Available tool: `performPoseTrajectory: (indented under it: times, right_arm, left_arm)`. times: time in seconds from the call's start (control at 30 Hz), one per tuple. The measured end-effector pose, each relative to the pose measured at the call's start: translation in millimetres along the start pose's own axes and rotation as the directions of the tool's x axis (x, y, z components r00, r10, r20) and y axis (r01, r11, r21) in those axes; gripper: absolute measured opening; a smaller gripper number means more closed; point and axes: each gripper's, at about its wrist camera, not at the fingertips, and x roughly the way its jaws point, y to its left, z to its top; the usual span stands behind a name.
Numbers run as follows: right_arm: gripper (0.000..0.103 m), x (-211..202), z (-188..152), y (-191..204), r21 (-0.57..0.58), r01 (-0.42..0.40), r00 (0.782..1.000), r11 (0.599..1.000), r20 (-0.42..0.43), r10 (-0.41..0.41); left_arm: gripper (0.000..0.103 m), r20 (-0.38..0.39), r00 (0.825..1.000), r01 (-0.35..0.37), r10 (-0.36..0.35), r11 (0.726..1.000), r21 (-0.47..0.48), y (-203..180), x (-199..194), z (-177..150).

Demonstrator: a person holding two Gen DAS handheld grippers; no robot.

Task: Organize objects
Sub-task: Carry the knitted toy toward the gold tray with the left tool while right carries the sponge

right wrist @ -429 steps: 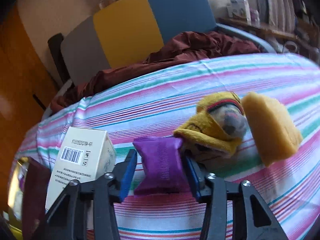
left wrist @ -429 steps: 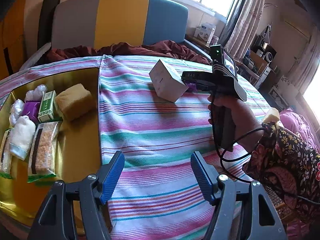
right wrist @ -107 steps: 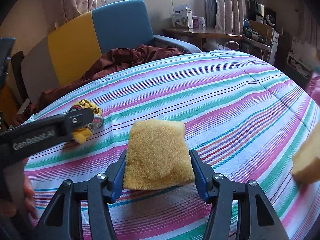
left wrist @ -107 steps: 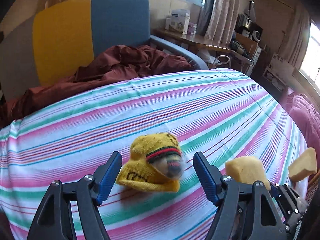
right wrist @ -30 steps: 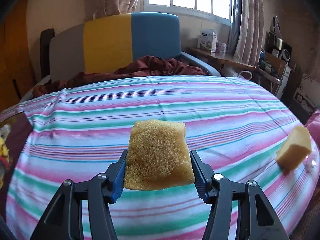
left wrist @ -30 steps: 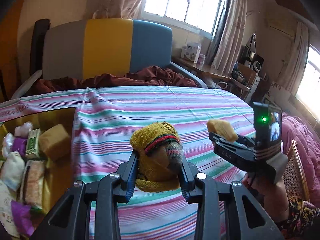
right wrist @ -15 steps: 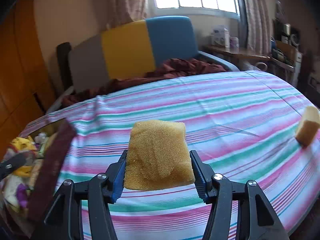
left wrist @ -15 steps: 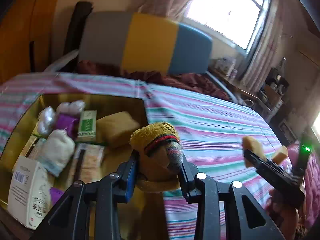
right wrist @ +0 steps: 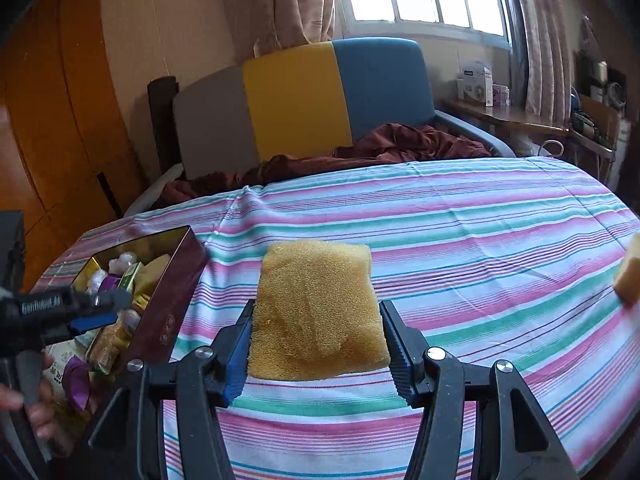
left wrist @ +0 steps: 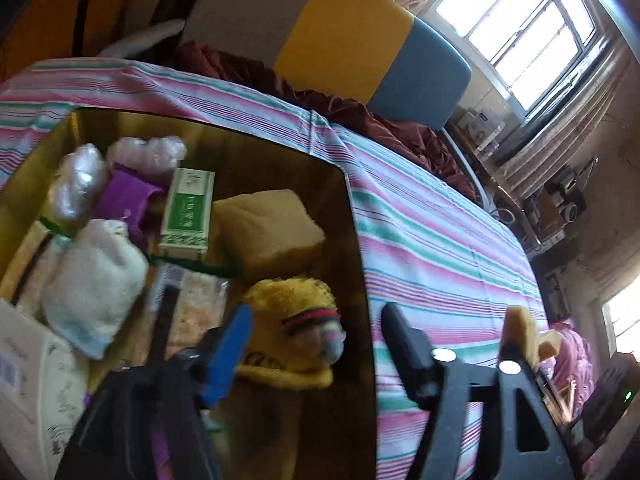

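Observation:
In the left wrist view my left gripper (left wrist: 316,344) is open over the gold box (left wrist: 256,144). The yellow knitted toy (left wrist: 292,332) with a red and black band lies inside the box between the spread jaws. In the right wrist view my right gripper (right wrist: 316,344) is shut on a yellow sponge (right wrist: 318,312) and holds it above the striped tablecloth (right wrist: 460,232). The box (right wrist: 172,280) is to its left, with the left gripper (right wrist: 96,308) above it.
The box holds a yellow sponge (left wrist: 268,228), a green and white carton (left wrist: 188,208), a white pouch (left wrist: 92,280), a purple packet (left wrist: 124,200) and a white carton (left wrist: 28,384). Another sponge (right wrist: 628,276) lies at the table's right edge. An armchair (right wrist: 304,108) stands behind the table.
My left gripper has moved over the box, opened and let go of the yellow knitted toy, which now lies in the box. My right gripper still holds the sponge.

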Motion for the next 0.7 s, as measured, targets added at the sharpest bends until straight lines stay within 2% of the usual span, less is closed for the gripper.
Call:
performPoseTrajectory:
  times: [0.07, 0.17, 0.23, 0.37, 0.43, 0.7]
  right_arm:
    - [0.059, 0, -1, 1, 0.002, -0.001, 1.0, 1.0, -0.006, 0.001]
    - [0.059, -1, -2, 2, 0.002, -0.008, 1.0, 1.0, -0.009, 0.008]
    - [0.059, -2, -2, 5, -0.008, -0.022, 1.0, 1.0, -0.013, 0.022]
    - [0.059, -2, -2, 13, -0.023, -0.058, 0.998, 0.998, -0.024, 0.057]
    - [0.059, -2, -3, 21, -0.037, -0.076, 0.997, 0.996, -0.027, 0.075]
    - [0.059, 0, -8, 48, -0.077, -0.154, 0.987, 0.985, -0.063, 0.15]
  left_arm:
    - [0.071, -0.003, 1.0, 0.019, -0.019, 1.0, 0.011, -5, 1, 4]
    - [0.071, 0.07, 0.997, -0.021, 0.018, 0.999, 0.039, -12, -14, 6]
    - [0.071, 0.119, 0.99, -0.08, 0.07, 0.994, 0.075, -16, -27, 4]
    - [0.071, 0.208, 0.956, -0.239, 0.208, 0.961, 0.138, -18, -50, -3]
    - [0.071, 0.232, 0.948, -0.256, 0.219, 0.956, 0.141, -13, -61, -7]
    - [0.071, 0.275, 0.933, -0.266, 0.233, 0.96, 0.09, 15, -94, -22]
